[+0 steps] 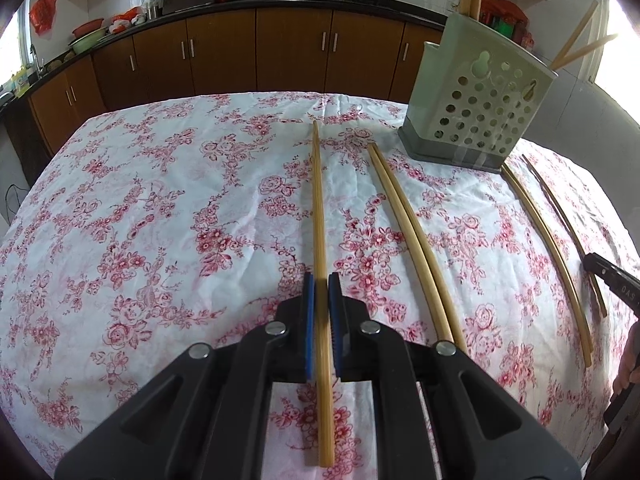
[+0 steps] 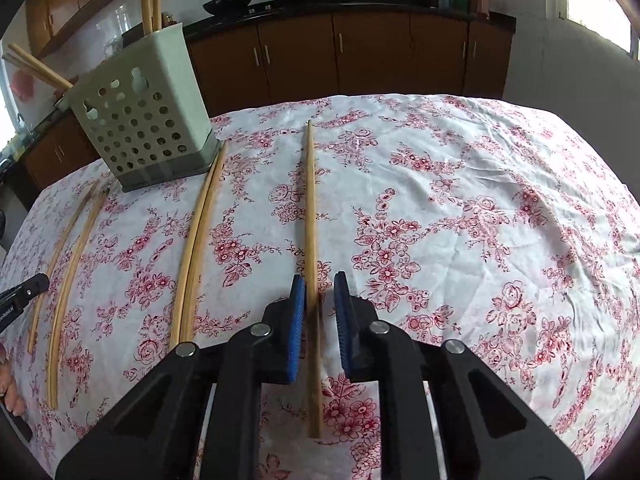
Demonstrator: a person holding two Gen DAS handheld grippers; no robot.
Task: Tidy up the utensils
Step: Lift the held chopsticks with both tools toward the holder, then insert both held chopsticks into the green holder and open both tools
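In the left wrist view, the left claw (image 1: 321,280) was closed narrow on a pair of chopsticks (image 1: 319,216) lying on the desk (image 1: 160,208) with floral cloth. The perforated utensil holder (image 1: 476,108) stood near the far right edge.

In the right wrist view, the right claw (image 2: 319,280) stood a little apart around another chopstick pair (image 2: 310,216), its pads not pressing. The holder (image 2: 140,120) stood at the far left.

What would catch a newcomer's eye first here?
Long chopsticks lie in rows on a red-flowered tablecloth. The left hand-held gripper is shut on one chopstick; the right hand-held gripper straddles a second chopstick, jaws apart. A perforated holder stands behind them.
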